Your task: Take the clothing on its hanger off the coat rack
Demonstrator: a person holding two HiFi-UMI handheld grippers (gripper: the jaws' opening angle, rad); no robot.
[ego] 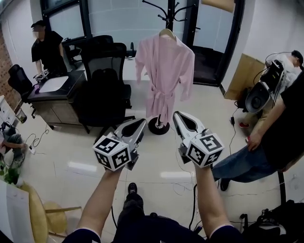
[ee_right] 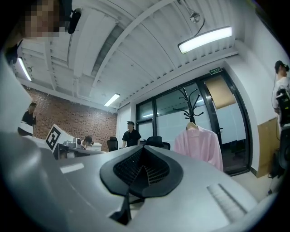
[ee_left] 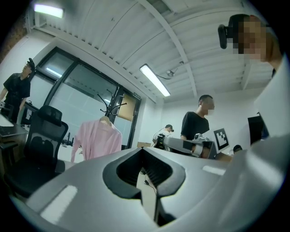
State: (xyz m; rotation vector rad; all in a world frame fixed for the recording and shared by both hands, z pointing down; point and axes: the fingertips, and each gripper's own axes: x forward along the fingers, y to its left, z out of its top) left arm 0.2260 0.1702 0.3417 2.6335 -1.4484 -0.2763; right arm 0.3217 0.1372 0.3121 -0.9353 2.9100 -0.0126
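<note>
The left tool (ego: 141, 122) is closed, its two jaws together with nothing between them, and the right tool (ego: 177, 115) beside it is closed and empty in the same way. Both are held out roughly level over the tiled floor (ego: 85, 156), side by side and apart from each other, their tips turned toward the coat rack (ego: 167, 14). The pink robe (ego: 165, 71) hangs there on its hanger (ego: 167, 32), which sits on the rack's pole below the curved hooks. The sleeves hang loose, the belt is tied at the waist, and the hem ends just above the rack's round black base (ego: 158, 126). Neither tool touches the robe, and only bare floor lies between the tool tips and the base. Just left of the robe stands a tall black office chair (ego: 104, 80), its back close to the near sleeve, and beyond it a dark counter (ego: 54, 92) carries a white sheet. A person in black (ego: 47, 47) stands behind that counter. On the right a seated person (ego: 270, 137) in dark top and jeans leans in, one arm hanging toward the floor, well to the side of the rack. A black cable (ego: 194, 204) trails over the tiles under the right forearm. Behind the rack runs a glass wall (ego: 128, 19) with dark frames, and a brown board (ego: 244, 73) leans against the wall to the right. At the lower left a wooden chair (ego: 45, 213) stands near the person's own side.
</note>
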